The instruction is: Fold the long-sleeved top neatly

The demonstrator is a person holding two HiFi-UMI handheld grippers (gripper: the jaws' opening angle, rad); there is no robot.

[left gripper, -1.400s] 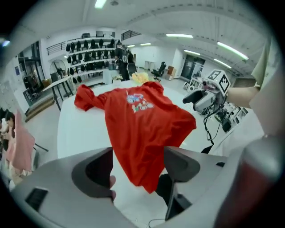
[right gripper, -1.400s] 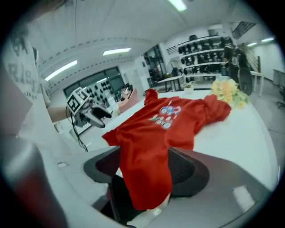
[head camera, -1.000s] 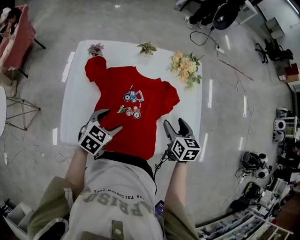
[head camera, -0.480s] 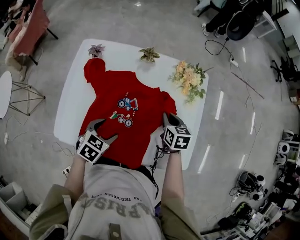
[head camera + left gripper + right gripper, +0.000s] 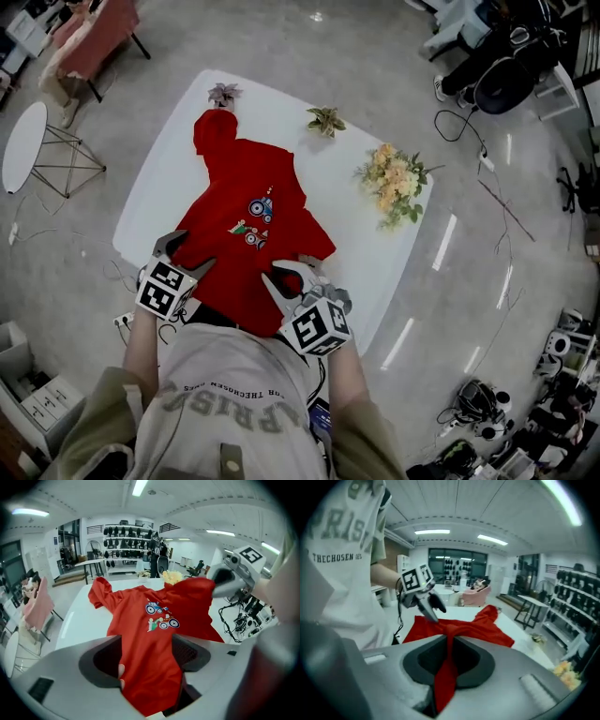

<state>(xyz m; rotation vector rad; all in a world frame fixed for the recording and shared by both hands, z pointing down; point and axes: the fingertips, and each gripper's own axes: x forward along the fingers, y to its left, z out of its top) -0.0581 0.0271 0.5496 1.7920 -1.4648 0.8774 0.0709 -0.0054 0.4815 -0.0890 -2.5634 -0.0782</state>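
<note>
A red long-sleeved top (image 5: 239, 234) with a tractor print lies on the white table (image 5: 375, 253), its far-left sleeve bunched up. My right gripper (image 5: 286, 272) is at the top's near right edge. Its jaws are closing and pinch a fold of red fabric (image 5: 449, 634), which is drawn in over the body. In the right gripper view the cloth runs straight up through the right gripper (image 5: 449, 651). My left gripper (image 5: 183, 255) stands open over the near left hem. In the left gripper view the cloth (image 5: 154, 616) lies loose between the wide jaws of the left gripper (image 5: 150, 656).
A bouquet (image 5: 394, 178) lies on the table's right side. Two small plants (image 5: 223, 94) (image 5: 325, 120) stand at its far edge. A round side table (image 5: 23, 145) and a pink chair (image 5: 94, 42) are to the left. Cables trail on the floor at the right.
My right gripper swung from the table's right edge in to the top, rolled over, shut on its right side and pulled that side over the body. The left gripper shifted slightly.
</note>
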